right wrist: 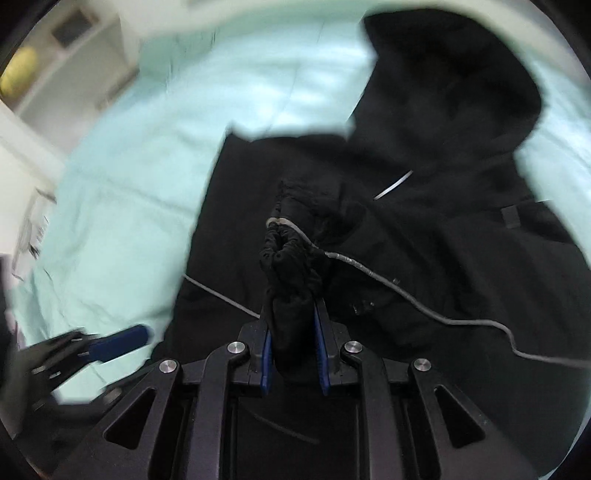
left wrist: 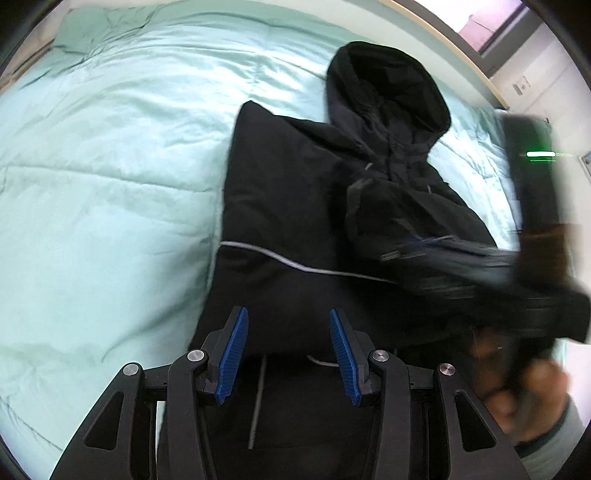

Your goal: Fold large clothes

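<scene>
A big black coat (left wrist: 295, 206) lies on the bed (left wrist: 110, 184), right in front of both grippers. The left gripper (left wrist: 288, 354) has its blue fingers wide apart, holding nothing. The right gripper (right wrist: 293, 332) pinches a bunch of the coat.

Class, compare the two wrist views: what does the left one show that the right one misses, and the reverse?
Left only: the open left gripper over the jacket, a window, and the person's hand on the right tool. Right only: the right gripper shut on a bunched fold of jacket, and a shelf. Both: the black hooded jacket on the mint bedding.
</scene>
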